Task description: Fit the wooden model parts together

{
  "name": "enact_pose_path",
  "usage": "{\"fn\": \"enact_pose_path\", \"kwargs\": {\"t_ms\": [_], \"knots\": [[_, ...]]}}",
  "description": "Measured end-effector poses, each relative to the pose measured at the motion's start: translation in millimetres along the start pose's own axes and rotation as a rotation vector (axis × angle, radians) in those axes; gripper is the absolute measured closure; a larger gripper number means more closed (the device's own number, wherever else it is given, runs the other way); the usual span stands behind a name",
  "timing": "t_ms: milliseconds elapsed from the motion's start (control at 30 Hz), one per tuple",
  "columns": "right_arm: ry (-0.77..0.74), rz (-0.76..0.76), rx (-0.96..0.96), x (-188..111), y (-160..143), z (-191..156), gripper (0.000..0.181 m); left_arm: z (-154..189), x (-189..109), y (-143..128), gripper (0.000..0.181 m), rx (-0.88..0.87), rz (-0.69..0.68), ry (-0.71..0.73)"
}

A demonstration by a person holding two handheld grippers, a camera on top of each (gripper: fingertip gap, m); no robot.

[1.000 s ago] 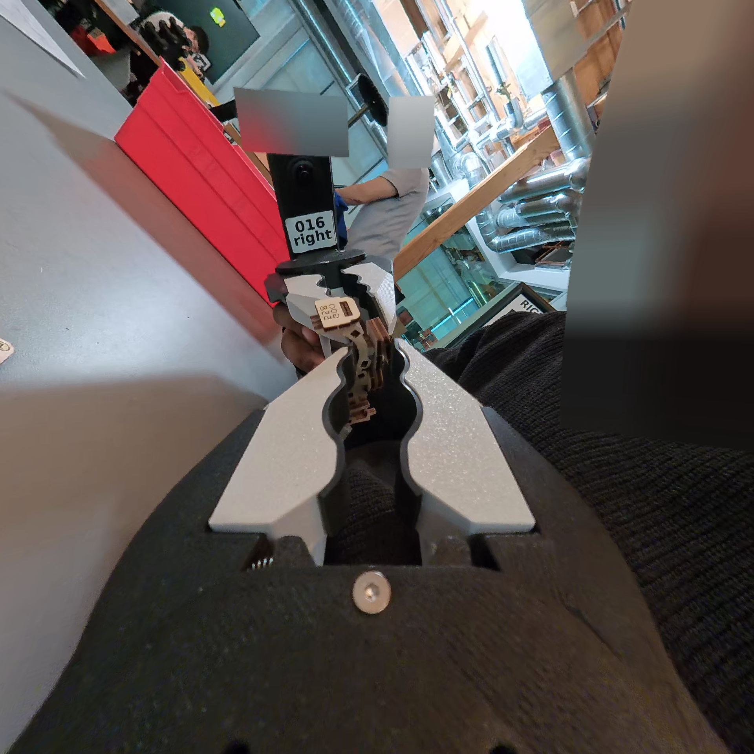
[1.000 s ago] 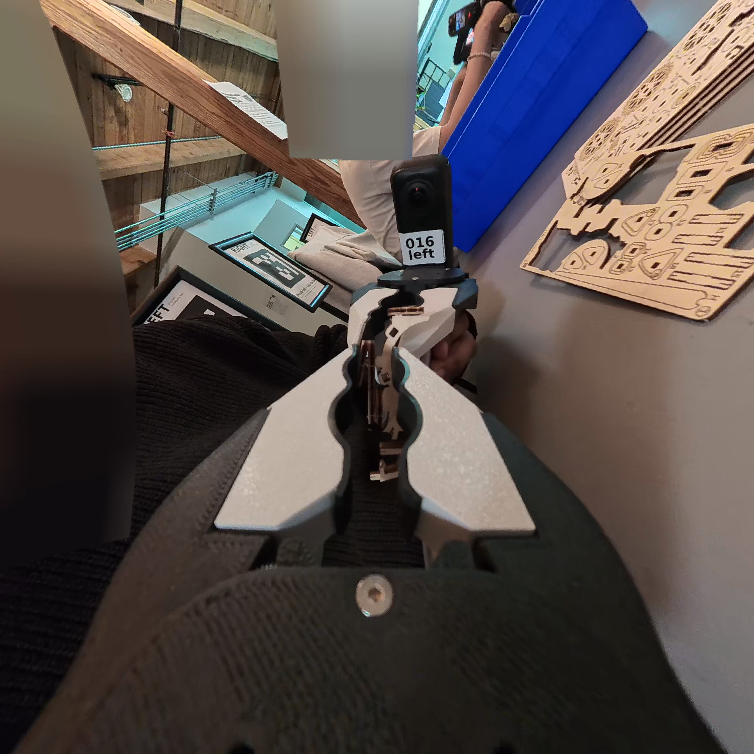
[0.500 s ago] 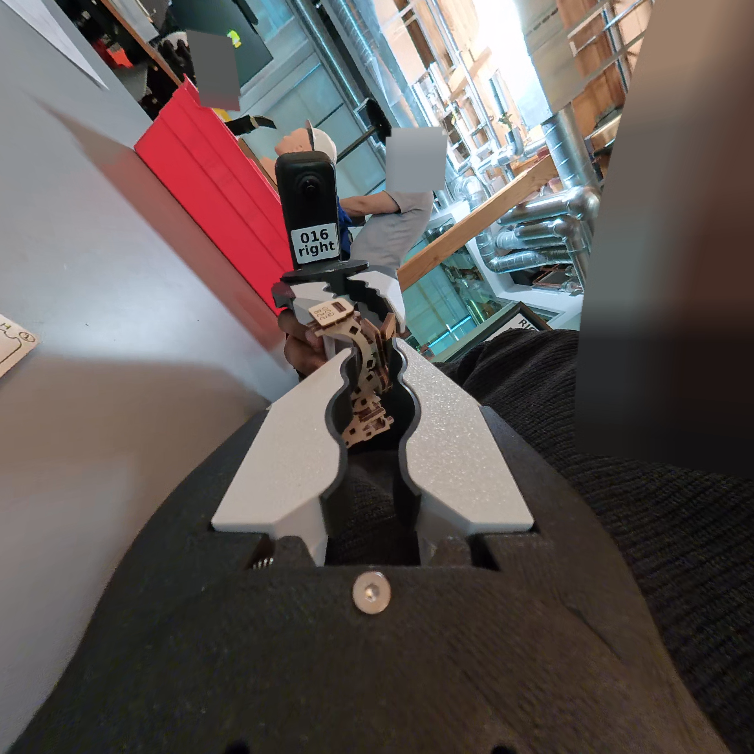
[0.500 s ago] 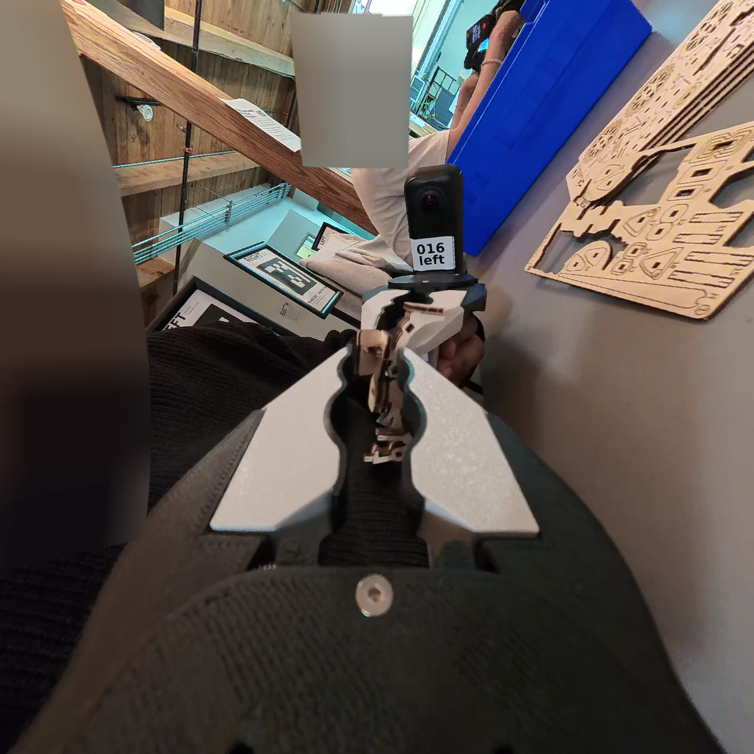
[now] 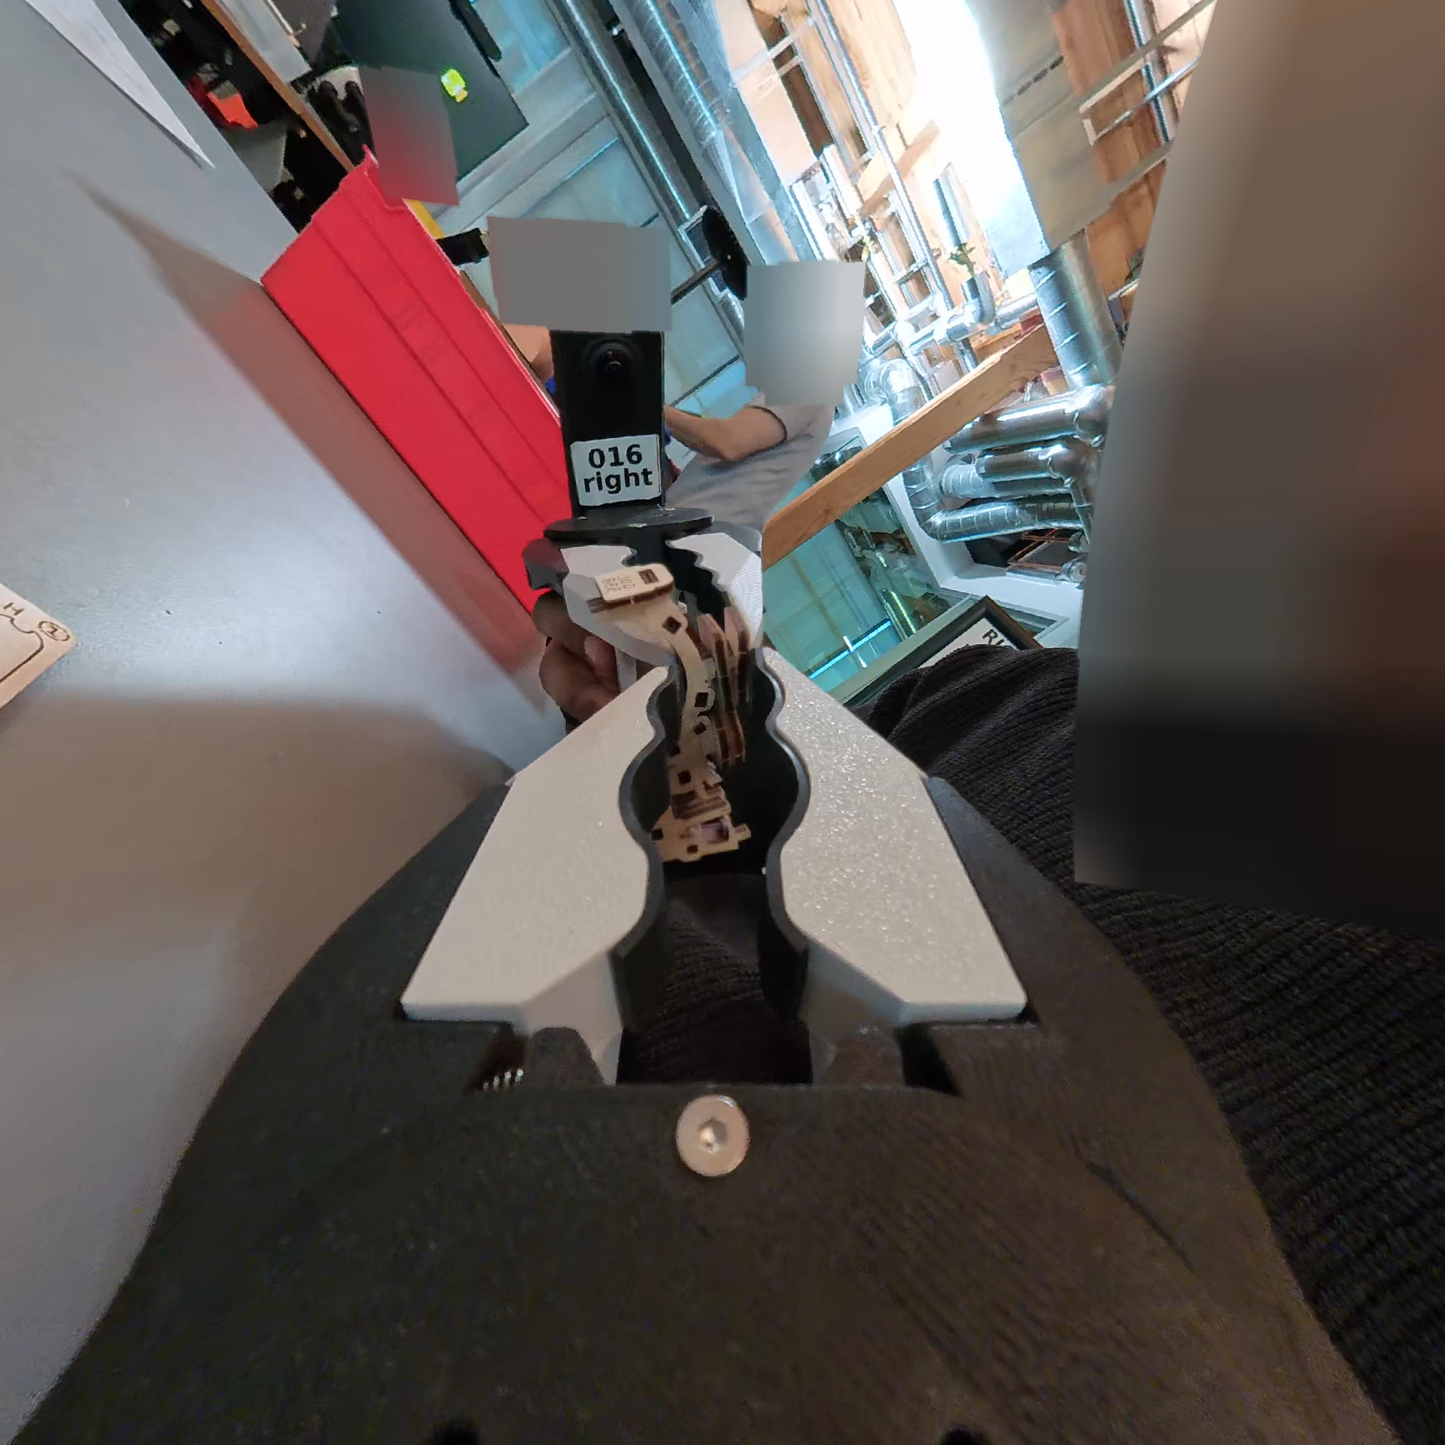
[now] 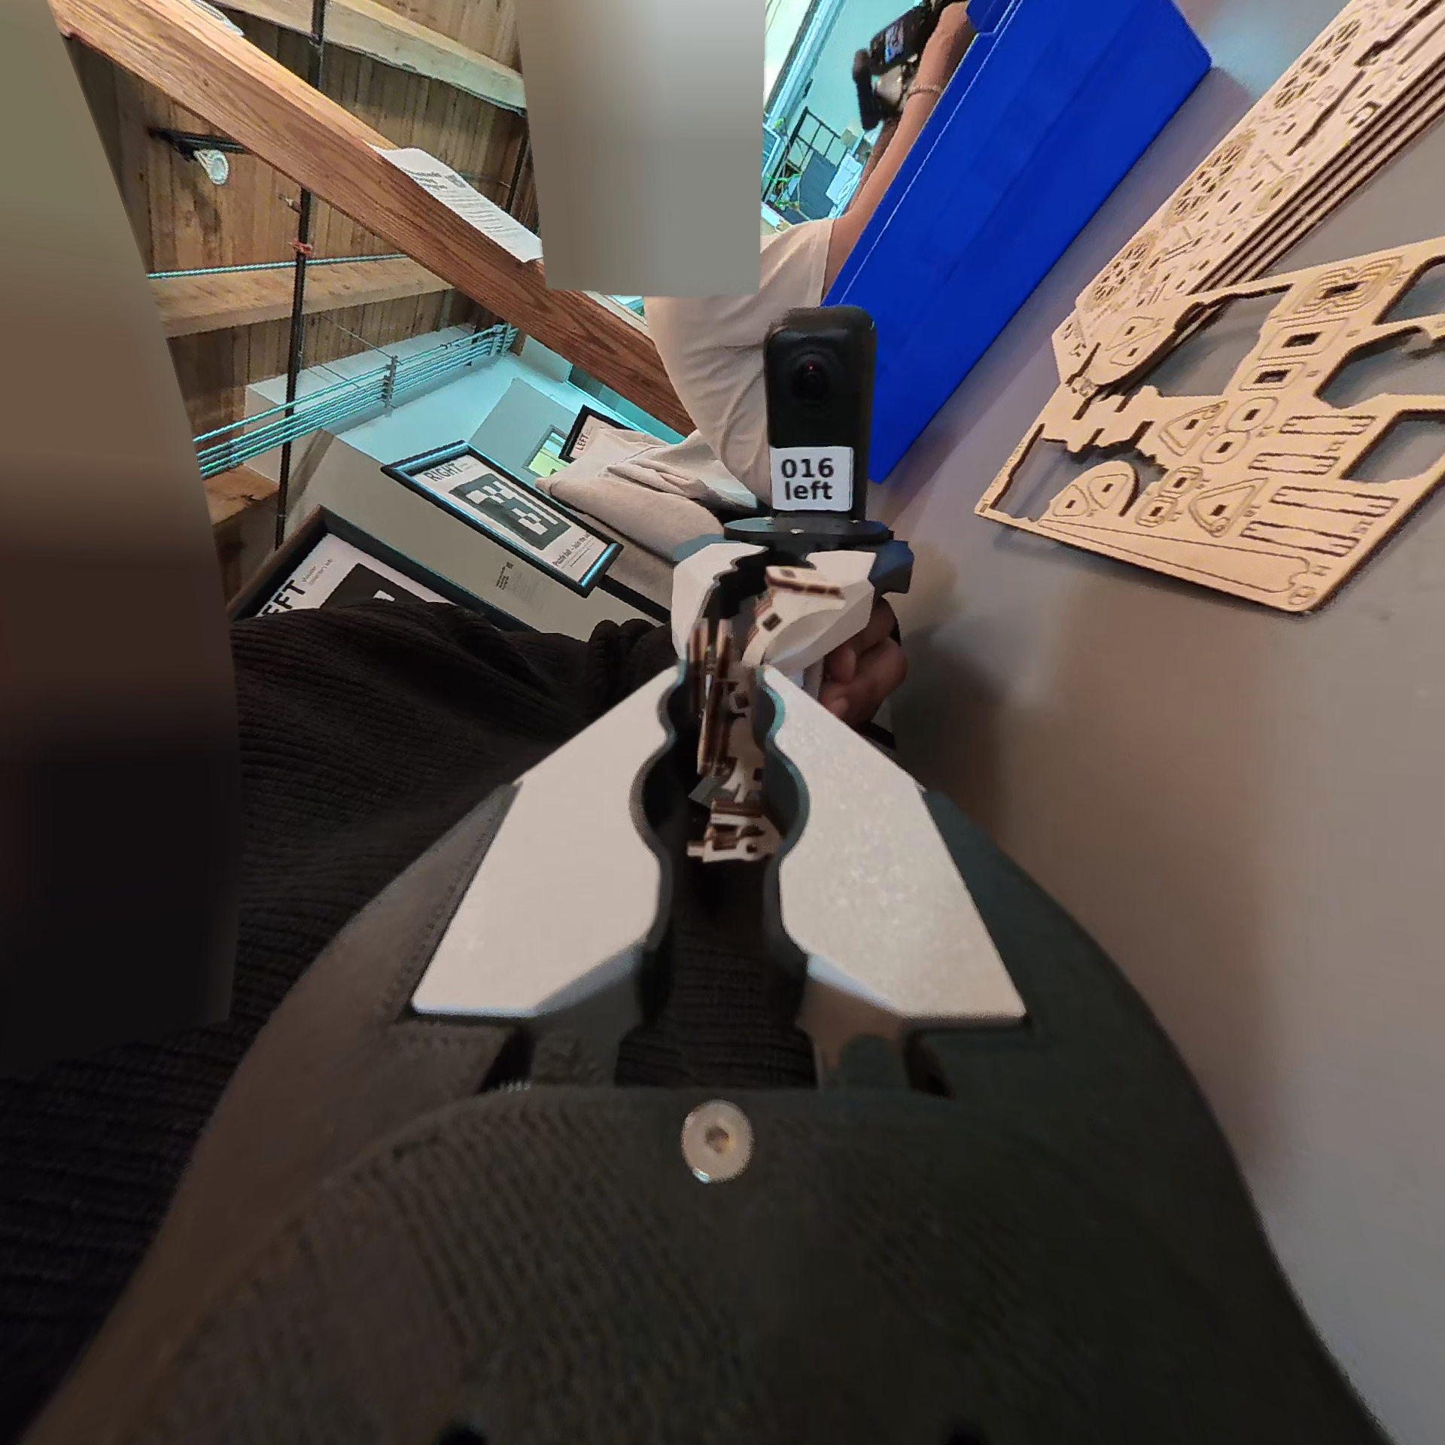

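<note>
A small wooden model assembly (image 5: 700,751), made of pale laser-cut layered pieces with a curved strip, is held in the air between the two grippers, which face each other tip to tip. My left gripper (image 5: 711,676) is shut on its near end. The right gripper (image 5: 665,582) opposite clamps the strip's tabbed end (image 5: 632,586). In the right wrist view my right gripper (image 6: 723,676) is shut on the same assembly (image 6: 727,751), and the left gripper (image 6: 774,606) holds its far end. The joints inside the jaws are hidden.
A grey table (image 5: 156,547) lies to one side, with a red bin (image 5: 406,352) and a blue bin (image 6: 1016,195). Laser-cut wooden sheets (image 6: 1251,485) and a stack of more sheets (image 6: 1290,156) lie on it. A black knit sleeve (image 5: 1173,1055) is close by. People stand behind. My two grippers' fingertips are within a few centimetres of each other.
Both grippers tilted and rocked slightly against each other, and the wooden assembly turned a little between the jaws. Both stayed shut on it throughout.
</note>
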State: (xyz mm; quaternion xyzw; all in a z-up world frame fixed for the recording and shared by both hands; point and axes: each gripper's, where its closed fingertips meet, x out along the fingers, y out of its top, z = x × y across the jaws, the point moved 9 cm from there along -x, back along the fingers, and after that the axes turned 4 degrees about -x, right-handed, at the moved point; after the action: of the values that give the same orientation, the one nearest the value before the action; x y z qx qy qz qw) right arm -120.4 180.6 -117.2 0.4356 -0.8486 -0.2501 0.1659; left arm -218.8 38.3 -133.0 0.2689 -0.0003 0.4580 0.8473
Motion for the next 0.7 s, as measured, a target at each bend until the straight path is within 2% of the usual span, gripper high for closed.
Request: {"fn": "enact_pose_path", "kwargs": {"t_ms": [133, 200, 700], "knots": [[-0.016, -0.003, -0.009, 0.0, 0.2, 0.1, 0.168, -1.9, -0.3, -0.2, 0.165, -0.032, 0.008, -0.008], [-0.015, 0.001, -0.013, -0.4, 0.6, -0.3, 0.175, -2.7, -0.8, 0.3, 0.165, -0.034, 0.015, 0.002], [0.006, 0.024, -0.007, -0.5, 1.0, -1.1, 0.169, -1.0, -1.6, -0.4, 0.167, -0.004, 0.02, -0.006]]}}
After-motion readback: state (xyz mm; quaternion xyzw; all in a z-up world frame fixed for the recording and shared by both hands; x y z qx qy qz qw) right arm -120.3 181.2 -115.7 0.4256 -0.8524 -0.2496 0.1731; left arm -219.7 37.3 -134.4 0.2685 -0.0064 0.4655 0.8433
